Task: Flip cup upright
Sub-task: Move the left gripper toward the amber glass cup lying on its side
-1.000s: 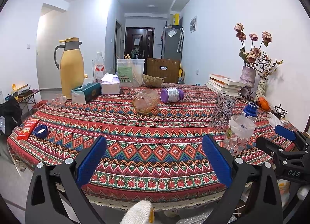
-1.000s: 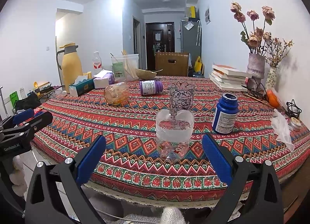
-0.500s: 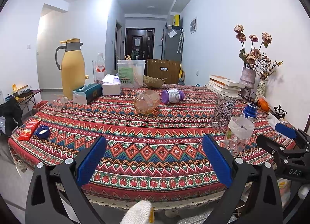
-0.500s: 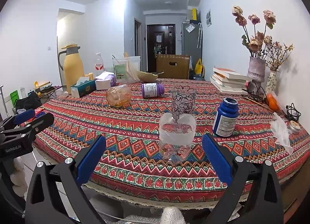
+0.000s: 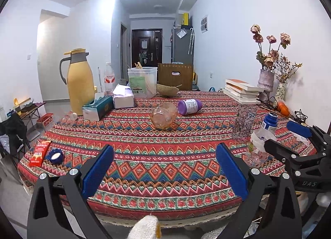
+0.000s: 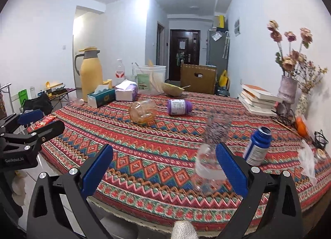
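Observation:
An amber glass cup (image 5: 164,115) lies on its side in the middle of the patterned table, mouth toward me; it also shows in the right wrist view (image 6: 143,111). My left gripper (image 5: 164,169) is open and empty above the near table edge, well short of the cup. My right gripper (image 6: 164,169) is open and empty at the near right, and shows at the right edge of the left wrist view (image 5: 289,142). A clear plastic bottle bottom (image 6: 209,168) stands just behind its right finger.
A purple jar (image 5: 189,106) lies beside the cup. A patterned glass (image 5: 244,122), a blue bottle (image 6: 257,149), books (image 5: 241,91), vases (image 5: 265,80), a yellow thermos (image 5: 79,82), tissue boxes (image 5: 98,107) and a plastic tub (image 5: 141,82) stand around the table (image 5: 155,152).
The right gripper has swung left and tilted, so the clear bottle bottom now sits behind its right finger. The left view has drawn back and risen slightly.

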